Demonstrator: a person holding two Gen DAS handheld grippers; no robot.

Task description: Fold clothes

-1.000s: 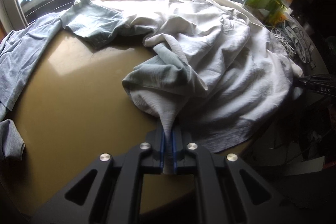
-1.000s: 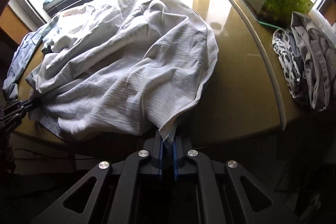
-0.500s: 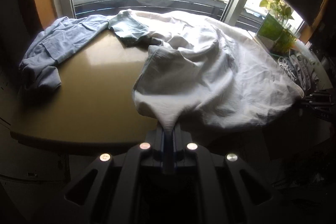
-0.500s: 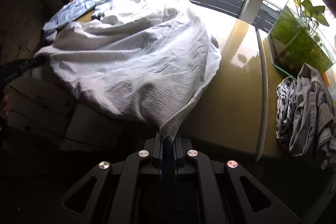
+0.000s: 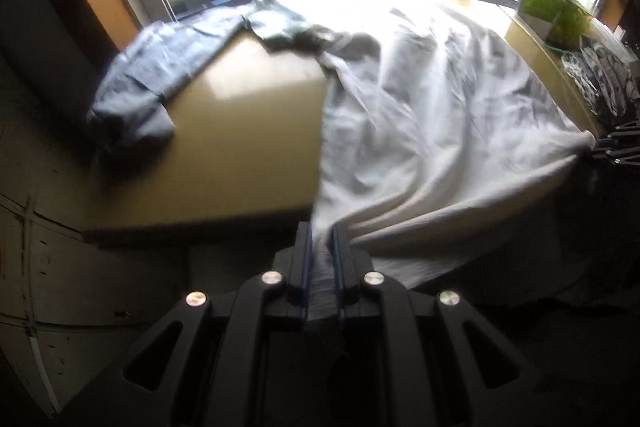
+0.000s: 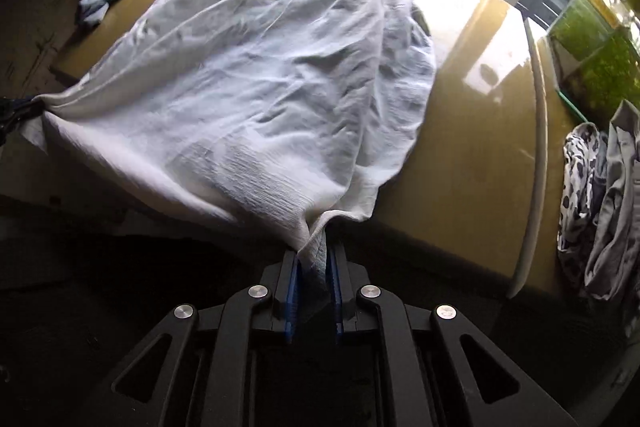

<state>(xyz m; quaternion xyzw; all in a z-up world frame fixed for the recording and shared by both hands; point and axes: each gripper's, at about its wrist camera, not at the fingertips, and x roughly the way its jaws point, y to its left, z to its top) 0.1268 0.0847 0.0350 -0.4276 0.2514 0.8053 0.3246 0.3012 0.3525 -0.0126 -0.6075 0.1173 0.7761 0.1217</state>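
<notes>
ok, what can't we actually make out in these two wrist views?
- Table under the white garment: covered, both views.
- Blue garment: motion-blurred, left view; mostly cut off behind the white one, right view.
- Clothes pile: cut by the right edge.
- Whether the fingers still press the cloth: unclear.

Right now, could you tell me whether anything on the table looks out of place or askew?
Yes: the blue garment lies crumpled at the table's far left corner, part of it drooping over the edge. The white garment is wrinkled, its near hem pulled off the table edge, a corner between each gripper's fingers, left gripper and right gripper.
</notes>
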